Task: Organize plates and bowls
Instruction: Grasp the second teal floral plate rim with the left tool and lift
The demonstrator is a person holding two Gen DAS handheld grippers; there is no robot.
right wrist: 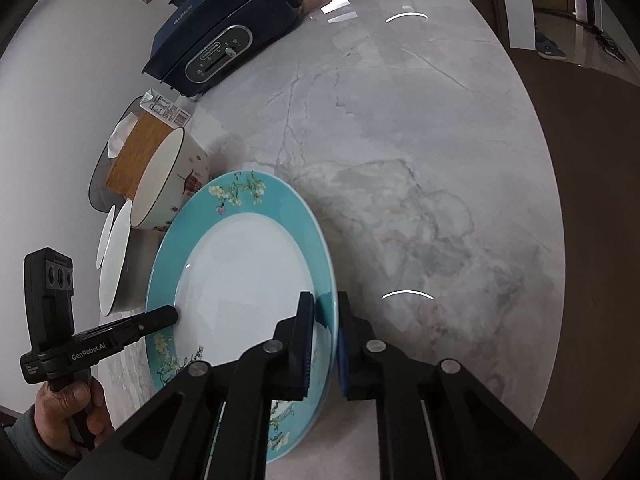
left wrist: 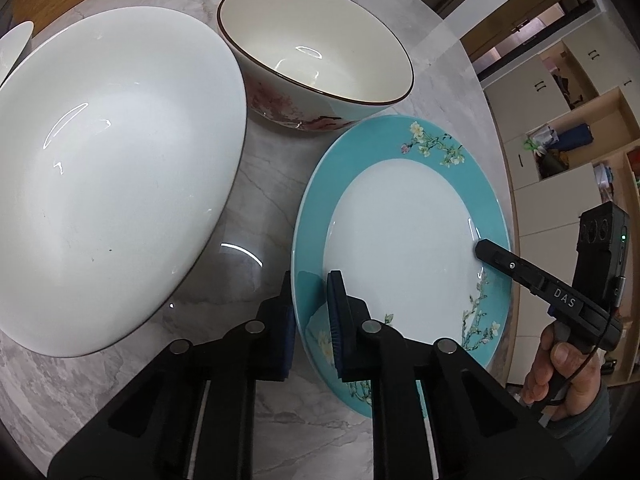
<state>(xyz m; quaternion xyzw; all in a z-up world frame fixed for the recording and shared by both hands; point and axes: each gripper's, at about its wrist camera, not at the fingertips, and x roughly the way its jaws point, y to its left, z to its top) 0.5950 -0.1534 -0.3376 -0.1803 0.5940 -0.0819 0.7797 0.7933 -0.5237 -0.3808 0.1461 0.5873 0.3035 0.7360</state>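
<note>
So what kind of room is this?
Probably a home dining room or kitchen: a marble table with a teal plate, bowls like the white bowl, and a countertop cooker.

Grey-veined marble tabletop (right wrist: 400, 120), white wall (right wrist: 60, 100), open beige storage cabinets (left wrist: 560, 128) beyond.

Bright, sharp, fisheye-warped, ceiling-lamp glare

Left gripper (left wrist: 311, 312): clamped on teal plate (left wrist: 404, 240) near rim
Right gripper (left wrist: 482, 249): on plate's far edge
White bowl (left wrist: 112, 176): just beside plate
Patterned bowl (left wrist: 316, 60): behind, on marble table (left wrist: 264, 184)
</note>
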